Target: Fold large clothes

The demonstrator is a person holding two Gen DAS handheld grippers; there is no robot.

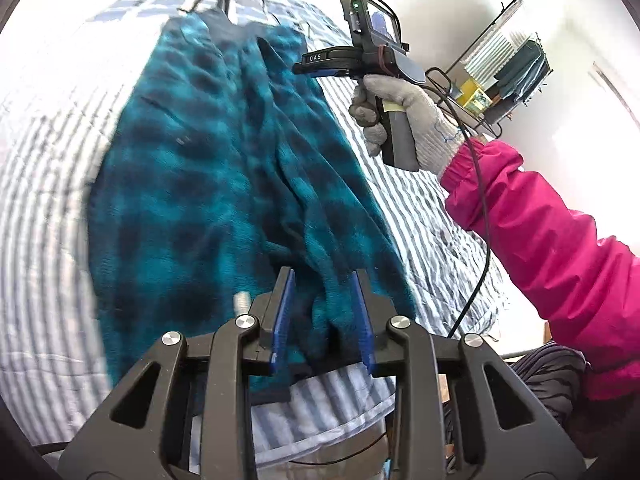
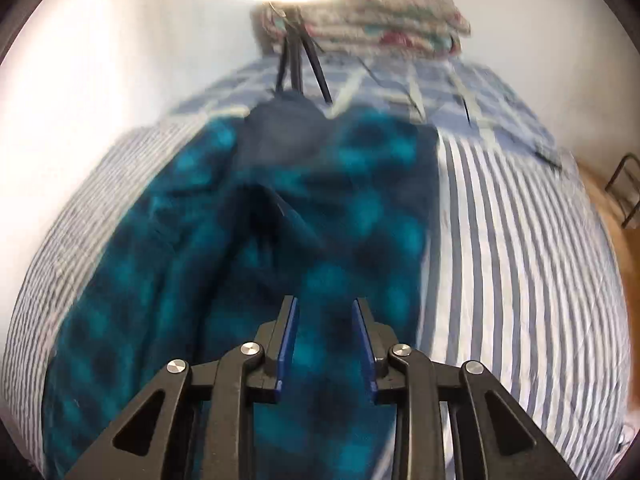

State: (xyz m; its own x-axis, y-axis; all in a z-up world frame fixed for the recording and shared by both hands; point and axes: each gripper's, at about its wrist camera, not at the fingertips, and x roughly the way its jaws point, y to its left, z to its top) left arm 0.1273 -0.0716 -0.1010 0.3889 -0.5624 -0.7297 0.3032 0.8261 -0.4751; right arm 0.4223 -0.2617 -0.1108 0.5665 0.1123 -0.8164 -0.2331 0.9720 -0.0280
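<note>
Fingers (image 1: 323, 280) of left gripper (image 1: 323, 312) and right gripper (image 2: 325, 340) released over teal garment (image 2: 224, 280); pink sleeve (image 1: 552, 236) only in left view.

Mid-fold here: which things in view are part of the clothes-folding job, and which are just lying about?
Part of the job:
- teal checked fleece garment, spread on the striped bedcover
- left gripper, jaws apart over the garment's near edge
- right gripper, jaws apart above the fleece

Just lying about:
- folded patterned blanket at the bed's far end
- tripod
- wire rack
</note>
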